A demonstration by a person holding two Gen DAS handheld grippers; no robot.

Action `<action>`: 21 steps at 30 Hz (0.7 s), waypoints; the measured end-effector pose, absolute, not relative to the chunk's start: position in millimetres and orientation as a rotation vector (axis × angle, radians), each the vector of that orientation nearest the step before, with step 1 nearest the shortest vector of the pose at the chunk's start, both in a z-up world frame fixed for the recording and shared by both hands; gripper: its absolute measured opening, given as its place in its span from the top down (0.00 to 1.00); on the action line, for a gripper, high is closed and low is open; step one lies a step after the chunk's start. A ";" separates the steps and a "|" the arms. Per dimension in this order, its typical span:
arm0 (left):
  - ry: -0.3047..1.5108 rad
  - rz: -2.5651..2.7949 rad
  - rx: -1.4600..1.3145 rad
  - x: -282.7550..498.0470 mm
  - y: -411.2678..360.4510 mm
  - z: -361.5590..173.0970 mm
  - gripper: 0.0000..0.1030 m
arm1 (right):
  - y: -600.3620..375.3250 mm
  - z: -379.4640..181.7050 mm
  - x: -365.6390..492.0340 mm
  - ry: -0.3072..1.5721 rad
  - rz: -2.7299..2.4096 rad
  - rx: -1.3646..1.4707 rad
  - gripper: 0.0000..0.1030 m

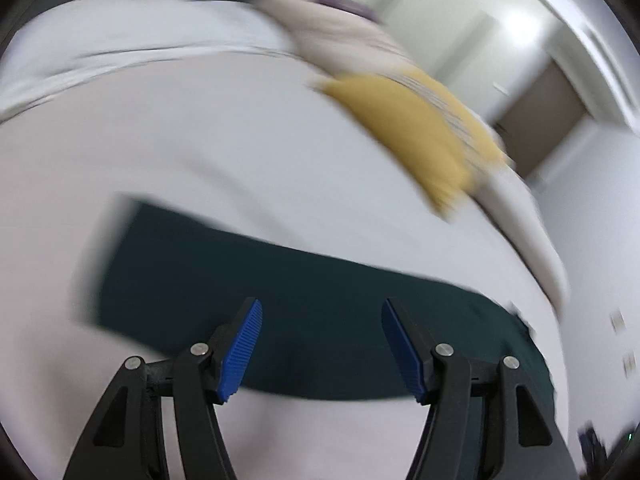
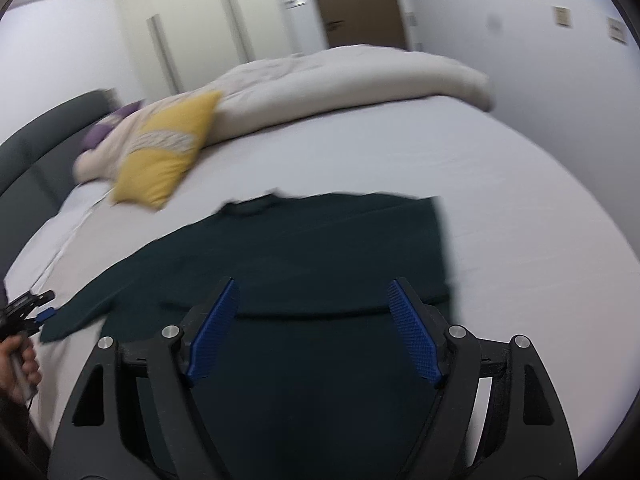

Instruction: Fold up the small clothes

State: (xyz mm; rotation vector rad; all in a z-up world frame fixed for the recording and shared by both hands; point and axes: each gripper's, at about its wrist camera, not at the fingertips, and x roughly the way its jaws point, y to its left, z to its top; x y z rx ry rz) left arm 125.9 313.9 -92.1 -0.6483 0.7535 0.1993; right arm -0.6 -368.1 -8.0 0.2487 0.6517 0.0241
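Both the left gripper (image 1: 322,346) and right gripper (image 2: 314,330) hung spread wide, gripping nothing, above a dark green shirt (image 2: 304,248) lying flat, seemingly part-folded, on the near white bedsheet (image 2: 500,184); a yellow pillow (image 2: 168,148) lay far left.

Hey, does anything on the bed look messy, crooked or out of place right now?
Nothing is spilled or damaged. The dark green shirt lies fairly flat on the white sheet, one sleeve stretched toward the left gripper. The beige duvet is bunched along the far side, and the yellow pillow leans askew against it.
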 end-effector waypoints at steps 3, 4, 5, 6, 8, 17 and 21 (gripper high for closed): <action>0.749 0.340 -0.678 99.4 365.6 -104.7 0.35 | -331.0 -4.7 -5.2 0.649 0.083 0.237 0.26; 0.758 0.357 -0.691 96.1 375.7 -108.5 0.35 | -321.3 -5.2 -5.0 0.650 0.097 0.235 0.26; 0.766 0.367 -0.716 92.5 385.4 -113.6 0.35 | -312.2 -5.8 -5.6 0.654 0.116 0.235 0.26; 0.771 0.357 -0.751 90.2 392.4 -121.4 0.35 | -303.8 -7.0 -5.4 0.661 0.129 0.233 0.26; 0.780 0.345 -0.774 93.1 394.1 -128.6 0.36 | -291.0 -8.7 -5.8 0.680 0.145 0.240 0.26; 0.800 0.282 -0.796 113.5 387.6 -121.0 0.86 | -284.9 -8.3 -16.3 0.702 0.177 0.324 0.27; 0.743 0.208 -0.716 118.9 343.9 -78.7 0.87 | -305.0 -10.9 -26.3 0.695 0.166 0.375 0.28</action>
